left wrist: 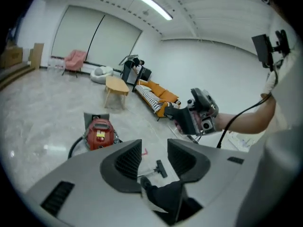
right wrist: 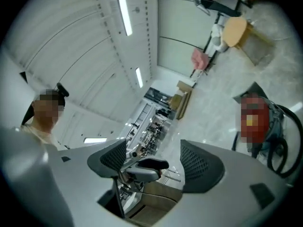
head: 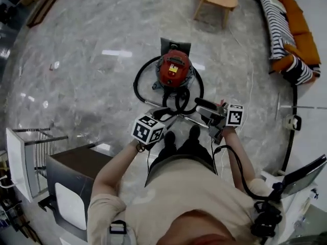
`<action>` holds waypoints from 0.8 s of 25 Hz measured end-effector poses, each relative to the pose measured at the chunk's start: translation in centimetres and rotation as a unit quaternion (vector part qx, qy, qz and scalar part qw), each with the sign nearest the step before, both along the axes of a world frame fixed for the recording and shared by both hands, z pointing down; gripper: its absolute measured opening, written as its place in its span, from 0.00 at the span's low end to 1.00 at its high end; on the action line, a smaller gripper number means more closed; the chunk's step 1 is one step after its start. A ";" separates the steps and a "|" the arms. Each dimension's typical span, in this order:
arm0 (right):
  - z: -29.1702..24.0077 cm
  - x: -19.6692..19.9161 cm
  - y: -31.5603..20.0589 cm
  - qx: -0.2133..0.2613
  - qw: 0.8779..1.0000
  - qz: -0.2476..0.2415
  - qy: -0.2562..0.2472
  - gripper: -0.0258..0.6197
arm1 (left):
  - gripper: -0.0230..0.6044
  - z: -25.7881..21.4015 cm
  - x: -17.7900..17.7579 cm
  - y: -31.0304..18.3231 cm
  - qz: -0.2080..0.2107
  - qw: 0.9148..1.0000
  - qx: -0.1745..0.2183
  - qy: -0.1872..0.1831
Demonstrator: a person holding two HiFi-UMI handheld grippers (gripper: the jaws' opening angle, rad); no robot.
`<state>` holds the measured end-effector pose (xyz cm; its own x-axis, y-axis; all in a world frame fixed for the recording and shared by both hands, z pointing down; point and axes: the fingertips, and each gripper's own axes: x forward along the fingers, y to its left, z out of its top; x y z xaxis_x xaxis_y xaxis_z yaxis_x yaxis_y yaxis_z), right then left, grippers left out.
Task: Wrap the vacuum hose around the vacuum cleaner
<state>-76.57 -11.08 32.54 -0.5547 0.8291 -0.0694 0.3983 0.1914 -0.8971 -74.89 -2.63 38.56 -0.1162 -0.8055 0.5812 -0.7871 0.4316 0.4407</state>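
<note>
red vacuum cleaner (head: pixel 173 69) sits on the grey marble floor (head: pixel 92 75) at the upper centre of the head view, and its black hose (head: pixel 138 83) curves round its base on both sides. we hold the left claw (left wrist: pixel 154 150) and the right claw (right wrist: pixel 152 150) just below it in the frame, both spread, with nothing between their jaws. an orange sofa (head: pixel 299 34) lies at the upper right.
</note>
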 end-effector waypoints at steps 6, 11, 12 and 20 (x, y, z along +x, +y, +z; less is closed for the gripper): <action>-8.5 -0.6 5.7 -0.005 0.993 -0.069 -0.093 0.60 | 0.32 -4.4 -5.3 6.1 -0.084 0.994 0.007 -0.070; -11.6 1.1 8.2 0.063 0.984 -0.076 -0.150 0.42 | 0.32 -6.9 -5.3 7.1 -0.157 0.983 0.081 -0.049; -11.6 1.7 8.0 0.091 0.980 -0.066 -0.164 0.32 | 0.32 -7.2 -4.8 6.6 -0.160 0.981 0.097 -0.040; -13.7 6.0 6.4 0.125 0.964 -0.026 -0.231 0.05 | 0.04 -11.6 -1.8 1.8 -0.081 0.985 0.101 -0.118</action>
<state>-70.52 -4.64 18.88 -0.4702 0.8776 -0.0932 0.7594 0.3486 -0.5493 -76.74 -0.86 26.98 -0.3661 -0.8611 0.3528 -0.8056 0.4831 0.3429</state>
